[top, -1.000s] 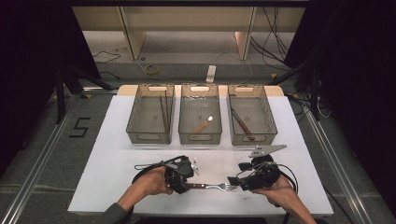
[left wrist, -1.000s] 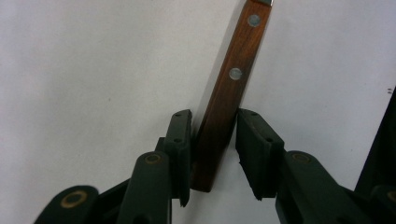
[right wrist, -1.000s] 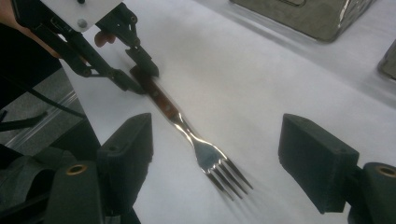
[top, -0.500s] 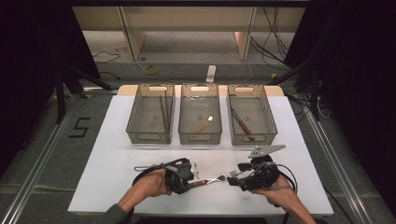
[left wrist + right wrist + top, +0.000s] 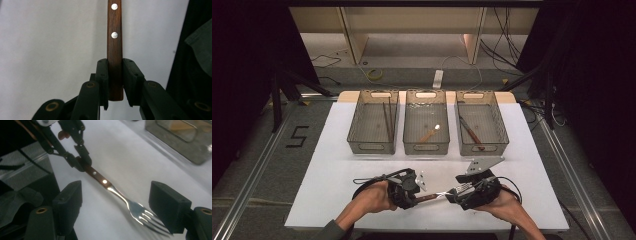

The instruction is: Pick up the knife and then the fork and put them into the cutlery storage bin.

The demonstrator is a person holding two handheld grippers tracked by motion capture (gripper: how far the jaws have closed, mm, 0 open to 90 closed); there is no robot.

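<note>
One fork (image 5: 117,195), three bins (image 5: 426,145), two grippers.

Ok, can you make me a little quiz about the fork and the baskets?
1. True or false: the left gripper has its jaws closed on the wooden handle of the fork.
2. How many mesh baskets stand in a row at the back of the white table?
3. The right gripper has its jaws: A) open around the fork's prongs, B) clamped on a spoon, C) inside a basket.

Key: 1 true; 2 three; 3 A.
</note>
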